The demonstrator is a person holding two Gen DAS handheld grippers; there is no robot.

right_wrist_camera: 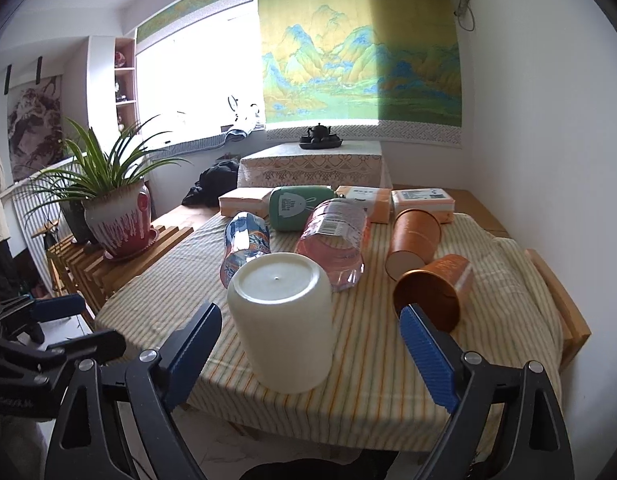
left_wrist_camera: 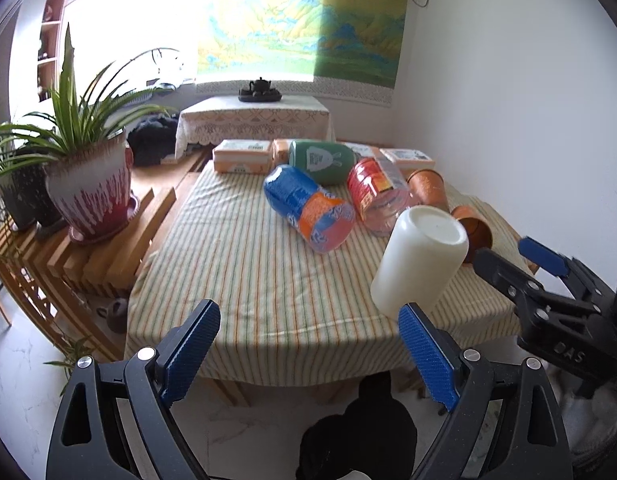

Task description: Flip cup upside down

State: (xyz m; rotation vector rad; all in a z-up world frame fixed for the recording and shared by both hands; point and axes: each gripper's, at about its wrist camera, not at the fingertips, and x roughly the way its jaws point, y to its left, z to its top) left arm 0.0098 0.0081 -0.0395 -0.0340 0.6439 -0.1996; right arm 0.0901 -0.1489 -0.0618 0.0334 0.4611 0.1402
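It was a lived-in home room: ahead of the tongs stood a cloth-covered table [right_wrist_camera: 268,384], a landscape scroll [right_wrist_camera: 360,48] on the far wall, a tea set [right_wrist_camera: 320,136] beneath it, and potted plants [left_wrist_camera: 88,184] to the left.

The striped-cloth tabletop [left_wrist_camera: 244,280] is viewed from just off its near edge by both wrist cameras, facing the far wall, the left from further left, and the same tabletop [right_wrist_camera: 368,380] is shared.
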